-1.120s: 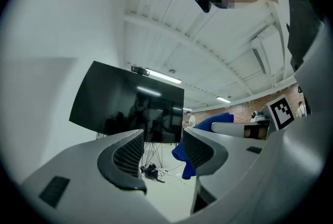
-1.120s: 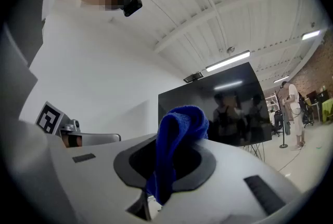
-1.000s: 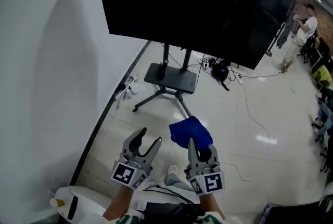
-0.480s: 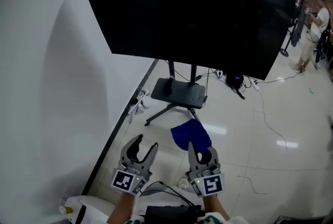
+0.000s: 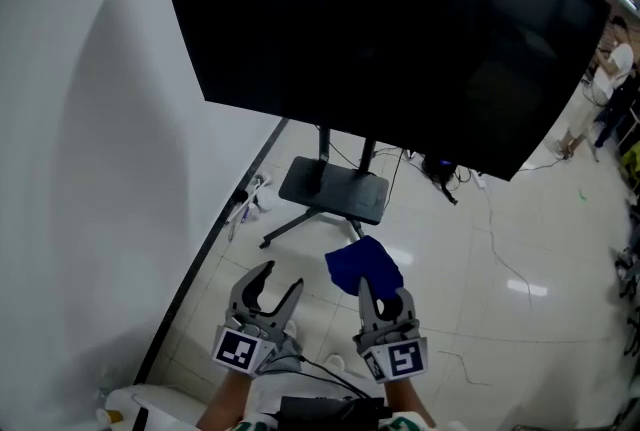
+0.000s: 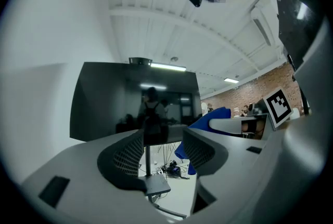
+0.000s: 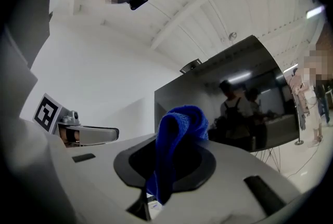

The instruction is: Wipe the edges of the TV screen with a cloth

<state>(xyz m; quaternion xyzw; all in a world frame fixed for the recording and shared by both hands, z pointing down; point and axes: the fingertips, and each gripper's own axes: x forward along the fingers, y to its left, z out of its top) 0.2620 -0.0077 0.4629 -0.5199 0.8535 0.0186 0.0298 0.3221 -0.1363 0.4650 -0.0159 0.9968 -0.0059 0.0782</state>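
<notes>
A large black TV screen (image 5: 380, 29) stands on a wheeled stand (image 5: 335, 187) by the white wall. My right gripper (image 5: 378, 291) is shut on a blue cloth (image 5: 362, 265), whose folds bunch up above the fingertips; it sits well below the screen's lower edge. In the right gripper view the blue cloth (image 7: 174, 137) is pinched between the jaws with the TV screen (image 7: 229, 98) beyond. My left gripper (image 5: 271, 284) is open and holds nothing, level with the right one. The left gripper view shows the TV screen (image 6: 130, 106) ahead and the blue cloth (image 6: 208, 119) to the right.
A white wall (image 5: 90, 169) runs along the left, down to a dark skirting. Cables and a power strip (image 5: 450, 174) lie on the tiled floor behind the stand. A person (image 5: 600, 79) stands at the far right. White objects (image 5: 250, 199) lie by the wall.
The view has tilted slightly, with the TV's top left corner now higher in frame. Both grippers keep their places and the cloth stays gripped.
</notes>
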